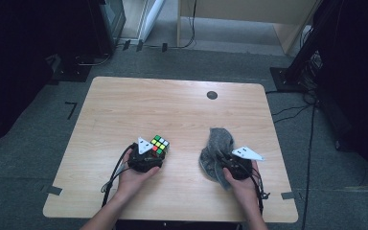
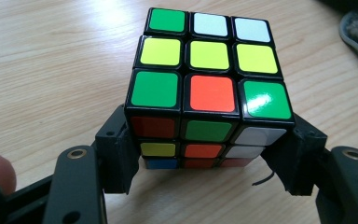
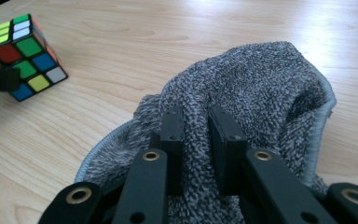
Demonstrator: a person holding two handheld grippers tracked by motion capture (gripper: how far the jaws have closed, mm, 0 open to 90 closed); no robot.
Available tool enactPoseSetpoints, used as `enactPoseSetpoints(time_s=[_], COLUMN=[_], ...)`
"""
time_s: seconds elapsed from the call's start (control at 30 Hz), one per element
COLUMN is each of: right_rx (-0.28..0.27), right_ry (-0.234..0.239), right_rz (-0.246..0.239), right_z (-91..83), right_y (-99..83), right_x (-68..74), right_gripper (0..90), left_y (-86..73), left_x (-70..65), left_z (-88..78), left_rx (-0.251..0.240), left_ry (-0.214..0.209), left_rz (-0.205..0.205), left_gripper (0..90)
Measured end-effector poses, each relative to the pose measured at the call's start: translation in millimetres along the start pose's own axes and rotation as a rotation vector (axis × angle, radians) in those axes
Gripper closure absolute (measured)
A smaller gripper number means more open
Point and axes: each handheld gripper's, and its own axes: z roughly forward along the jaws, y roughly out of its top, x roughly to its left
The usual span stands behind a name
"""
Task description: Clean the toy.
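Two grips at once: we are holding a cloth and a cube on the pale wooden table [image 1: 124, 105].

We are pinching a fold of the grey speckled terry cloth [image 3: 256, 84], lying at the table's right, between the right gripper [image 3: 196, 135] jaws, closed narrowly on it. We are clamping the multicoloured puzzle cube [image 2: 205, 88], resting left of the cloth, by its lower sides in the left gripper [image 2: 205, 154].
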Motion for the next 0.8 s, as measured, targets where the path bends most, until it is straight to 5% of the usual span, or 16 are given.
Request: enactPoseSetpoints(time_s=[0.1, 0.17, 0.33, 0.47, 0.63, 0.8], right_rx=[0.0, -0.019, -0.066, -0.077, -0.072, -0.043], right_ry=[0.01, 0.03, 0.014, 0.028, 0.034, 0.017], right_rz=[-0.009, -0.013, -0.014, -0.004, -0.013, -0.034], right_z=[3.8, 5.0, -3.1, -16.3, -32.0, -44.3], right_y=[0.5, 2.3, 7.9, 16.0, 23.3, 23.7], right_x=[4.2, 9.6, 13.1, 11.7, 11.1, 7.6], right_gripper=[78.1, 71.8, 40.6, 14.1, 0.0, 0.0], left_y=[-0.3, -0.3, -0.3, 2.5, 2.6, -3.3], left_x=[0.9, 4.5, 9.9, 15.9, 28.5, 42.9], left_z=[0.0, -1.1, -10.0, -25.2, -46.5, -69.1], left_rx=[-0.003, -0.006, -0.042, -0.075, -0.123, -0.136], left_ry=[-0.005, -0.049, -0.091, -0.094, -0.111, -0.075], left_rz=[-0.002, -0.022, -0.041, -0.058, -0.086, -0.066], left_gripper=[33.9, 27.8, 13.5, 12.2, 10.6, 10.6])
